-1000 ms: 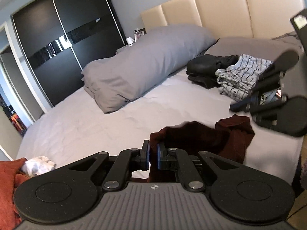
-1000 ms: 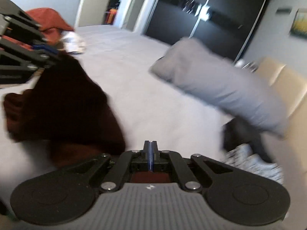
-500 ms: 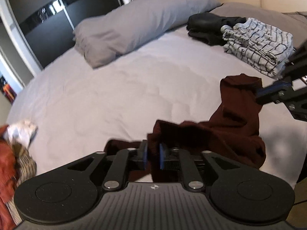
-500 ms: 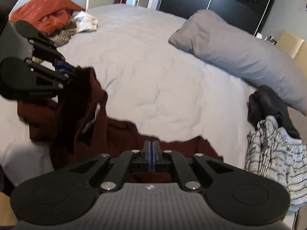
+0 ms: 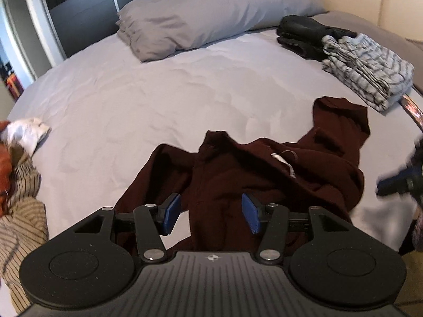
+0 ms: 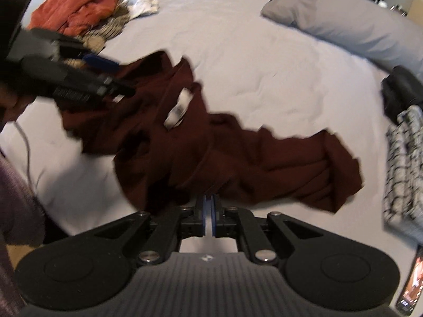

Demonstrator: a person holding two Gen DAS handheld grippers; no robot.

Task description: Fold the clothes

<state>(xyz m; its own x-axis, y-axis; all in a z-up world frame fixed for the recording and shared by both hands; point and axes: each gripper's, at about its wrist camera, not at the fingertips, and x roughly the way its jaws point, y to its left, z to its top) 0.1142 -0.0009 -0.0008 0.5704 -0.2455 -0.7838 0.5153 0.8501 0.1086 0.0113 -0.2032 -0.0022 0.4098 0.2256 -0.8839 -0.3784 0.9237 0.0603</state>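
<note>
A dark maroon garment (image 5: 264, 174) lies crumpled on the grey bed sheet (image 5: 158, 100), its white neck label (image 6: 177, 109) showing. My left gripper (image 5: 211, 212) hovers just over the garment's near part. Its jaws are opening, and the blue pads stand wide on either side of a fold without pressing it. In the right wrist view this left gripper (image 6: 116, 76) is a blur at the garment's left end. My right gripper (image 6: 208, 198) is shut to a hairline slit, its tips at the garment's near edge with no cloth seen between the pads. From the left it shows as a blur (image 5: 383, 187) just off the garment's right edge.
A grey pillow (image 5: 211, 18) lies at the back. Folded black (image 5: 304, 31) and grey striped (image 5: 367, 66) clothes sit at the right. A heap of rust, white and beige striped clothes (image 6: 87, 13) is at the left. A phone (image 6: 412, 285) lies near the bed edge. A purple sleeve (image 6: 15, 198) is close by.
Both grippers came down and the maroon garment, held up before, now rests on the bed. The left gripper opened and let go of it.
</note>
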